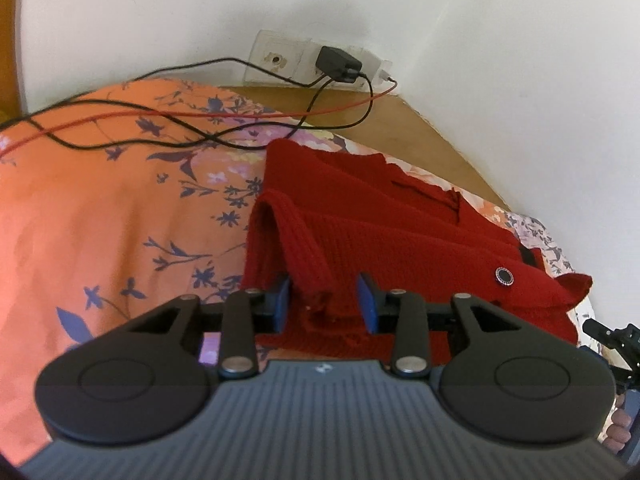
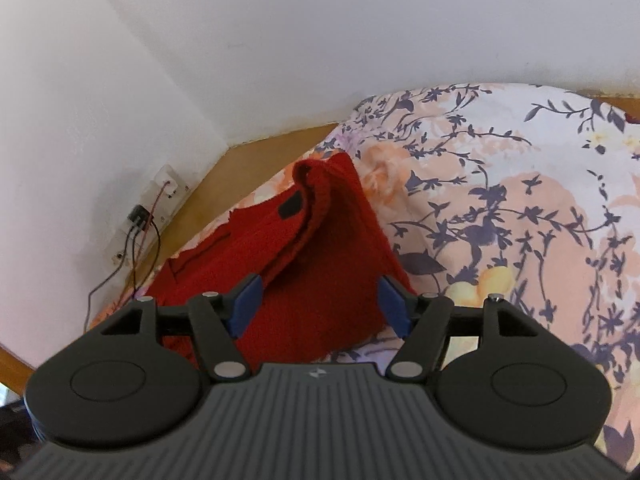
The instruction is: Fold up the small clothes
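A red knitted garment [image 1: 360, 216] lies partly folded on the floral bedsheet [image 1: 100, 208], with a round dark button [image 1: 503, 275] near its right side. My left gripper [image 1: 325, 300] is open at the garment's near edge. A raised ribbed fold [image 1: 296, 236] hangs between its blue pads [image 1: 282, 300] without being clamped. In the right wrist view the same garment [image 2: 320, 248] shows a black label [image 2: 290, 205] by a rolled-up edge. My right gripper [image 2: 320, 306] is open wide just above the cloth's near part, holding nothing.
Black and red cables [image 1: 160, 120] run across the sheet to a charger [image 1: 338, 63] plugged into a wall socket. A wooden bed frame [image 1: 420, 124] borders the white wall. Floral sheet [image 2: 520, 208] stretches to the right. The other gripper [image 1: 612, 336] and a person's fingers [image 1: 618, 428] show at the left view's right edge.
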Tool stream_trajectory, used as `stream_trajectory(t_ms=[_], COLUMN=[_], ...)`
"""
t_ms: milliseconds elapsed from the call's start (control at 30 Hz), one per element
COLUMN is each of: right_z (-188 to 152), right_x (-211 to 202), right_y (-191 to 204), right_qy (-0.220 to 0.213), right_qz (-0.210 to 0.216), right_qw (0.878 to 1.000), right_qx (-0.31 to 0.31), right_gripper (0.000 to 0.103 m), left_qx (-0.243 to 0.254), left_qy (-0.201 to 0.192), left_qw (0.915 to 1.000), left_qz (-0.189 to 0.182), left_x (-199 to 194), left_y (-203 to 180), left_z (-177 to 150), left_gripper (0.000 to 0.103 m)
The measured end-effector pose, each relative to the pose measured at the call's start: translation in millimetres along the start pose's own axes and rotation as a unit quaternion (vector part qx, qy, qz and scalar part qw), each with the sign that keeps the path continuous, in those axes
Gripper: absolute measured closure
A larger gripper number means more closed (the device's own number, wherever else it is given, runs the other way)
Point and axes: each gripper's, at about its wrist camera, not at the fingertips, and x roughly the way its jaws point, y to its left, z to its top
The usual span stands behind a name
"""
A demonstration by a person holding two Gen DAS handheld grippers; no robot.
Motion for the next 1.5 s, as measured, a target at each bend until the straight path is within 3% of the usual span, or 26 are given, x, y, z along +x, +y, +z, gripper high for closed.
stream_trajectory(t_ms=[300, 567, 633, 700, 767, 800, 867, 1100, 1167, 1367, 1500], right_z=[29, 31, 30, 30, 33, 34, 37, 50, 57, 79, 90], right_x=[36, 76, 80, 80, 81, 81, 81, 59, 55, 55, 71], right_y=[1, 2, 1, -2, -8, -12, -17, -3, 5, 26, 35], right_qy=[0.027, 0.059, 0.060, 0.056, 0.053, 0.053, 0.050, -0.001, -0.013, -0.044, -0.051], right_qz=[0.043, 0.061, 0.059, 0.056, 0.056, 0.061, 0.070, 0.132, 0.139, 0.150, 0.142], right_qw=[0.998, 0.994, 0.994, 0.995, 0.994, 0.993, 0.991, 0.986, 0.985, 0.984, 0.985], right_qx=[0.044, 0.075, 0.070, 0.068, 0.080, 0.092, 0.105, 0.105, 0.102, 0.089, 0.082], right_gripper=[0.031, 0.032, 0.037, 0.062, 0.081, 0.090, 0.096, 0.098, 0.098, 0.098, 0.098], left_qx=[-0.035, -0.037, -0.038, -0.043, -0.047, -0.050, -0.054, -0.033, -0.008, 0.013, 0.020], left_qy=[-0.003, -0.012, -0.014, -0.014, -0.015, -0.015, -0.019, -0.071, -0.092, -0.130, -0.136], left_qw=[0.9994, 0.9989, 0.9988, 0.9986, 0.9985, 0.9984, 0.9982, 0.9968, 0.9952, 0.9910, 0.9894], left_qz=[0.005, 0.024, 0.027, 0.027, 0.023, 0.022, 0.018, 0.017, 0.032, 0.032, 0.045], left_x=[15, 23, 25, 27, 28, 28, 27, 9, 6, 10, 28], left_y=[-2, -8, -8, -7, -6, -6, -5, -20, -29, -46, -51], left_z=[3, 3, 2, 2, 3, 4, 6, 25, 34, 66, 85], left_gripper=[0.065, 0.066, 0.067, 0.068, 0.090, 0.090, 0.093, 0.095, 0.095, 0.095, 0.095])
